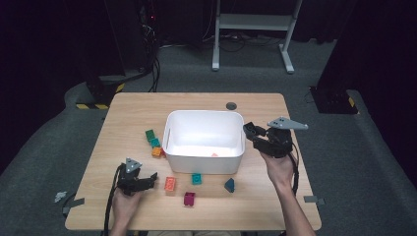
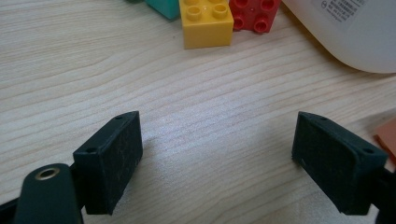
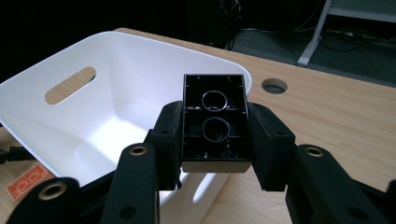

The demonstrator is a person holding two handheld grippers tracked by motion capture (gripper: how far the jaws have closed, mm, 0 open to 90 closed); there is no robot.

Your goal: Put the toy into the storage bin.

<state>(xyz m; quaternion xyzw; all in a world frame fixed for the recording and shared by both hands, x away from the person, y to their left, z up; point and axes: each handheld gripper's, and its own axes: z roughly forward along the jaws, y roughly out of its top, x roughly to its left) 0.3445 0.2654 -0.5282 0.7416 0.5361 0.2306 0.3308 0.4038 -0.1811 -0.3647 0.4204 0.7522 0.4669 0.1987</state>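
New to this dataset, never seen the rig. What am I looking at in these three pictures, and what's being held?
No robot arm here: a person holds a two-jaw tool in each hand. The high view looks down on a wooden table; the other two cameras ride on the grippers, looking along their black jaws. The right gripper is shut on a black brick, its hollow underside facing the camera, at the rim of the white bin. The left gripper rests low, jaws open and empty over bare wood. Loose bricks lie around the bin, among them a yellow brick and a red brick.
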